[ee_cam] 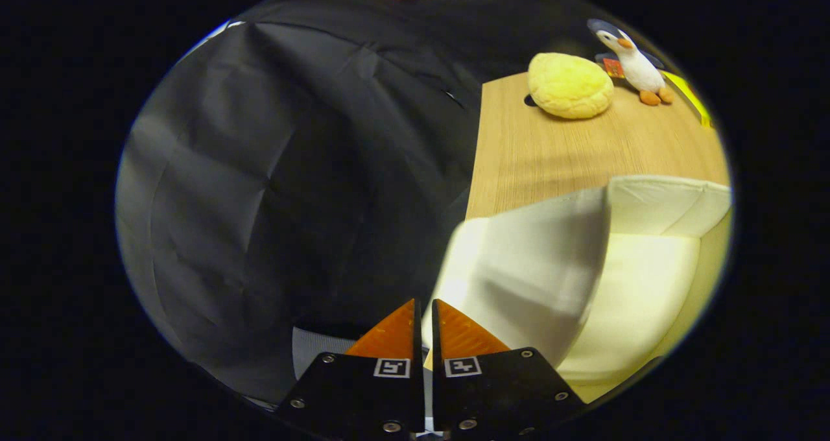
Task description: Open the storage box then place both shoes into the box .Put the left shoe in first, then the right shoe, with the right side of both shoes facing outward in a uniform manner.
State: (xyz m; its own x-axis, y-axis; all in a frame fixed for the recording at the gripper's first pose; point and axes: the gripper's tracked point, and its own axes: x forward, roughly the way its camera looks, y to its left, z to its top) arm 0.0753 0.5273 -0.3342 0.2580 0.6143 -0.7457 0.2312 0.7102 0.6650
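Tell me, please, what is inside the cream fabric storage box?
The cream fabric storage box shows bare pale lining and no shoe. Its raised lid flap covers the near part, so that stays unknown. The gripper fingers are nearly closed at the flap's edge.

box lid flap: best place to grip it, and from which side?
Grip the lid flap at its thin free lower edge, just ahead of the gripper, coming edge-on from the front. The flap stands raised over the storage box, so the fingers can straddle it. They look nearly closed now; whether they pinch it is unclear.
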